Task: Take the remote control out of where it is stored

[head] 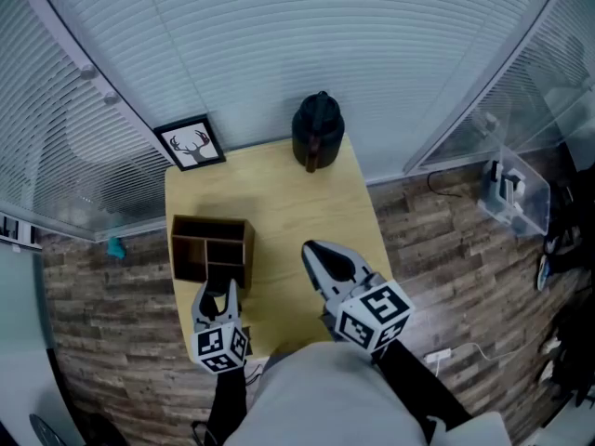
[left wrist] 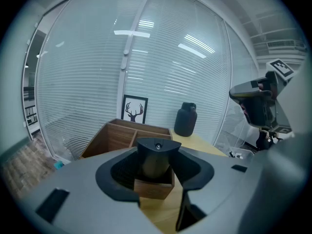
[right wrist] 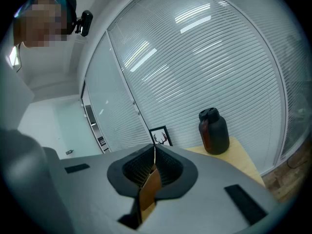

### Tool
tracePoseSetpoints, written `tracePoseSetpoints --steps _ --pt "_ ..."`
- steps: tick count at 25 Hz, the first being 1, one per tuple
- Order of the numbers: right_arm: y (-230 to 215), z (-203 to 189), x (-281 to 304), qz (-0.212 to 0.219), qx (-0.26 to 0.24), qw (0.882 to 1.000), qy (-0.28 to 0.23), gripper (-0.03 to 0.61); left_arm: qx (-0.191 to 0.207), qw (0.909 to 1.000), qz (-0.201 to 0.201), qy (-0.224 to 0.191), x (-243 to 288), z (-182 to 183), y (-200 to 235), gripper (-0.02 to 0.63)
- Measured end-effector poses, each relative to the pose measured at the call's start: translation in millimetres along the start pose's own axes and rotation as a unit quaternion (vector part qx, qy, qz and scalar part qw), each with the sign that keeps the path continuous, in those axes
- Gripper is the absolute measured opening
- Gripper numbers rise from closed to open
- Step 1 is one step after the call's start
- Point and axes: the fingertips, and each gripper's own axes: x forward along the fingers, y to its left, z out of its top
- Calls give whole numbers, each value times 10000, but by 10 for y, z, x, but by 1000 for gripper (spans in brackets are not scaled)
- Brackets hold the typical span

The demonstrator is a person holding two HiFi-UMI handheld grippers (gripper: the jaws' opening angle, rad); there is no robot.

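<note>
Within wooden box (head: 210,222), upright remote control (left wrist: 155,161)

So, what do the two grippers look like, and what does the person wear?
Both the left gripper and right gripper have smooth grey shells, black ribbed pads inside tapering jaws, and a cube with black-and-white square markers. No cables show on them. The person wears a pale grey top.

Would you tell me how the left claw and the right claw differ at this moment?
The left claw has its jaws apart on a dark remote control standing in the wooden box; the right claw has its jaws together, empty. The left claw reaches the box; the right claw hovers over bare table. Both carry marker cubes.
</note>
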Motion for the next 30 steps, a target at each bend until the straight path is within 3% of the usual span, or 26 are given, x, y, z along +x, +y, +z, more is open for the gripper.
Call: tracePoseSetpoints --steps 30 --pt "-28 -26 -23 -54 64 10000 30 7 -201 9998 -18 2 -107 49 8 209"
